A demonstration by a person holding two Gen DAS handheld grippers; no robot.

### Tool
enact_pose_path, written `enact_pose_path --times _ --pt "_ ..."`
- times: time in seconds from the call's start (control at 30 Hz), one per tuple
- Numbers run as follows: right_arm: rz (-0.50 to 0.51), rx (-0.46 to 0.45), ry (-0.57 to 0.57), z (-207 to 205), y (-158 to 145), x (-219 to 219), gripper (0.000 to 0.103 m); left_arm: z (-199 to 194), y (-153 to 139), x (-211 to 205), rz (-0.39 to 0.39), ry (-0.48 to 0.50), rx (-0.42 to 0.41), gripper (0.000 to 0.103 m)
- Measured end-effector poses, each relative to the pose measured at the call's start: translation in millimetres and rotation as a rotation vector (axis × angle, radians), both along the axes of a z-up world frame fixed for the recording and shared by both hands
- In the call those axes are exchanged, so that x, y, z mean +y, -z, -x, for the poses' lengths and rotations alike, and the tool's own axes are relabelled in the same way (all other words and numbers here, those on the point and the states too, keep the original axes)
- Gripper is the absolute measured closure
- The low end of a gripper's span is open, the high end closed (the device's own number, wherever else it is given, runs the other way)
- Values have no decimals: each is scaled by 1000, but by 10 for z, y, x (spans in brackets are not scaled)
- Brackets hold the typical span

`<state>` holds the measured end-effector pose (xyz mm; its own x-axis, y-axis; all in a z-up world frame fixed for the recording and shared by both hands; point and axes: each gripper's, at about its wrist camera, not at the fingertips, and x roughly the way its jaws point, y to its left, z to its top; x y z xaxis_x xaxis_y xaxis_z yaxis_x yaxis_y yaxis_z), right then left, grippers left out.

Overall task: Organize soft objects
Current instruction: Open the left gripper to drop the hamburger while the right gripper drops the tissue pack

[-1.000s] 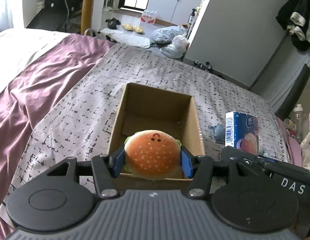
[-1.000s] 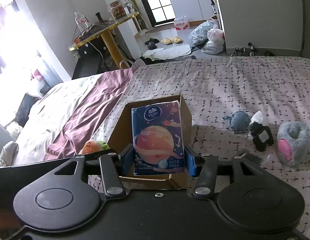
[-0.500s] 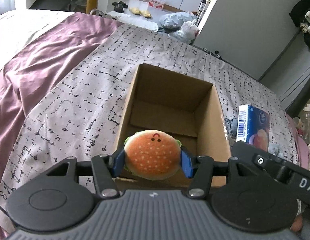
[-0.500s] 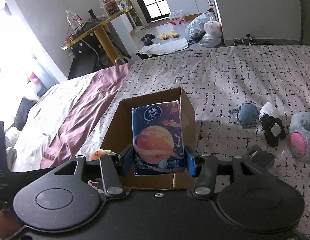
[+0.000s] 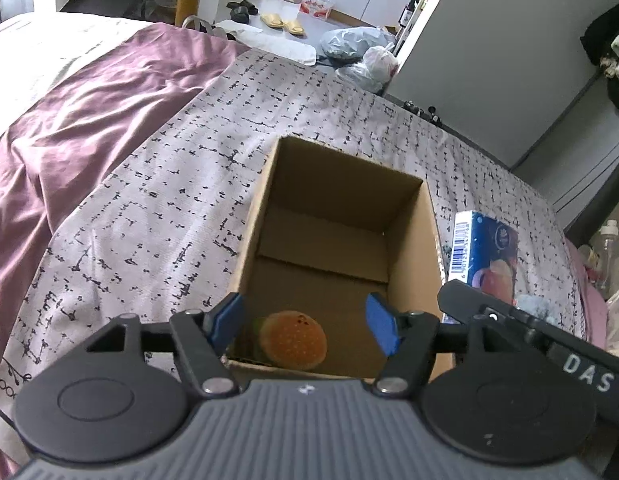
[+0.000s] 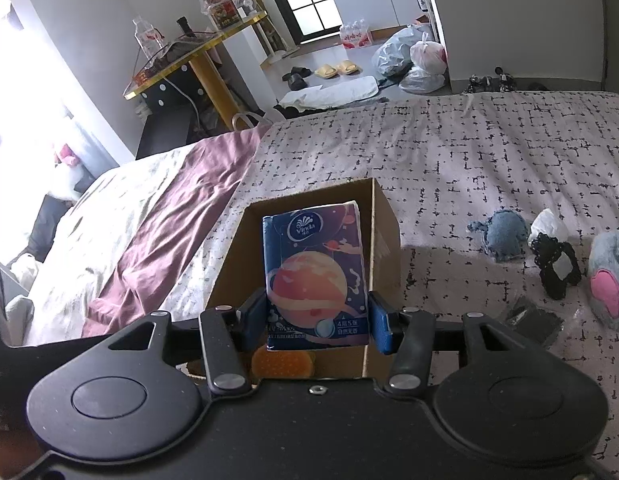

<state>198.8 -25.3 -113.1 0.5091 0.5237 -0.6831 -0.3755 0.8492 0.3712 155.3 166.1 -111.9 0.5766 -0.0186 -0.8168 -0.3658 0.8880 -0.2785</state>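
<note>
An open cardboard box (image 5: 413, 240) stands on the patterned bedspread. A plush hamburger (image 5: 292, 341) lies inside it at the near end; it also shows in the right wrist view (image 6: 281, 364). My left gripper (image 5: 305, 322) is open just above the near rim, over the hamburger, not touching it. My right gripper (image 6: 315, 322) is shut on a blue tissue pack (image 6: 315, 276) and holds it upright above the box (image 6: 385, 232). The pack also shows in the left wrist view (image 5: 485, 250), right of the box.
Right of the box lie a blue-grey plush (image 6: 503, 234), a black-and-white plush (image 6: 555, 264) and a grey-pink fluffy toy (image 6: 609, 284). A purple sheet (image 5: 81, 108) covers the bed's left part. Floor clutter and a yellow table (image 6: 197, 60) lie beyond the bed.
My left gripper opened and let go of the hamburger, which dropped into the box. Both grippers moved forward over the box. The right gripper still holds the tissue pack.
</note>
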Motion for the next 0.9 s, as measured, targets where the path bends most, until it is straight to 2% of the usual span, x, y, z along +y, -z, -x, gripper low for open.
enact_pose_path --times 0.1,0.2,0.47,0.53,0.6,0.7,0.83,0.9 --pt "-14 19 13 -18 7 -8 52 65 -123 48 -6 -16 -24 34" --pt "-15 25 3 -16 10 30 52 140 -244 113 -8 -41 -48 28" --pt "-13 28 -33 -31 2 162 50 282 -431 232 -18 -100 -71 26" --pt "-9 26 -43 -25 -5 165 44 320 -473 250 -33 -116 -72 23" --pt "-12 33 -39 -23 -11 137 32 356 -504 261 -41 -128 -73 18" --pt "-17 24 -30 7 -46 62 22 398 -536 276 -41 -142 -68 17" --pt "-12 10 -29 62 -125 -51 22 461 -575 260 -37 -156 -80 12" --pt "-8 -1 -32 94 -173 -119 15 489 -606 239 -37 -156 -96 7"
